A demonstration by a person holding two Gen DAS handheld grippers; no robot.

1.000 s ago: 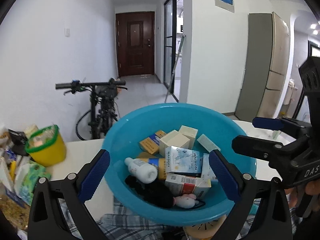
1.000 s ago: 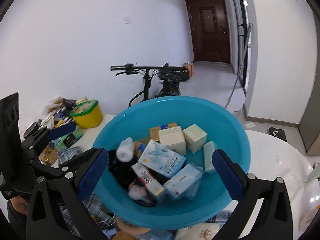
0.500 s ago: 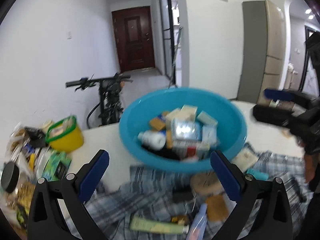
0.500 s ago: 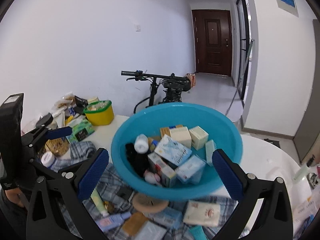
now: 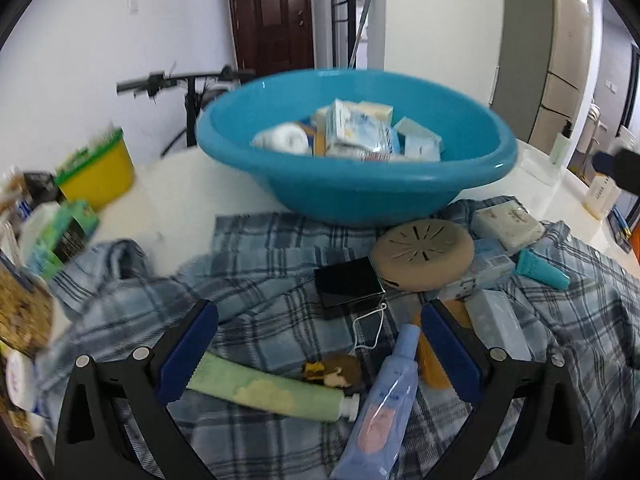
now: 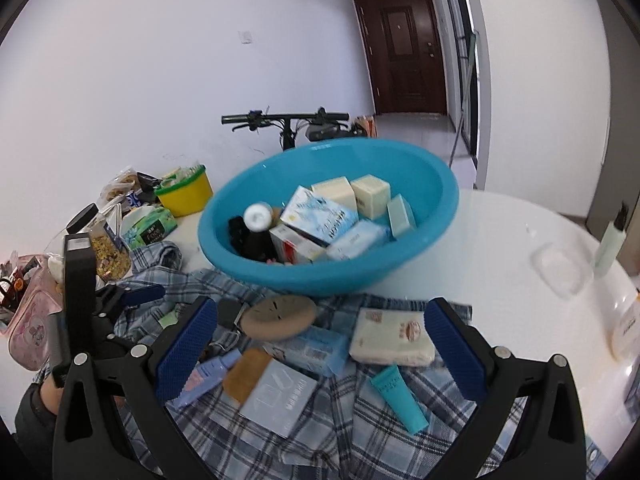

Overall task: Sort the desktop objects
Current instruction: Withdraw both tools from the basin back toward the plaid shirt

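Bright, even daylight fills both fisheye views, with black vignetted corners, bowed walls, glare on the white table (image 6: 516, 240) and motion blur left of the blue basin (image 5: 352, 184).

Basin (image 6: 420, 256): blue, upright, filled with boxes and a bottle.
Loose items (image 5: 262, 390): tubes, boxes, round disc (image 5: 422, 254), scattered on plaid cloth (image 5: 260, 280).

Nothing's really reading clearly here. The light blue carton (image 6: 320, 216) sitting in the basin (image 6: 432, 240) ahead of the right tongs (image 6: 320, 344) is showing print, but it's too blurry.
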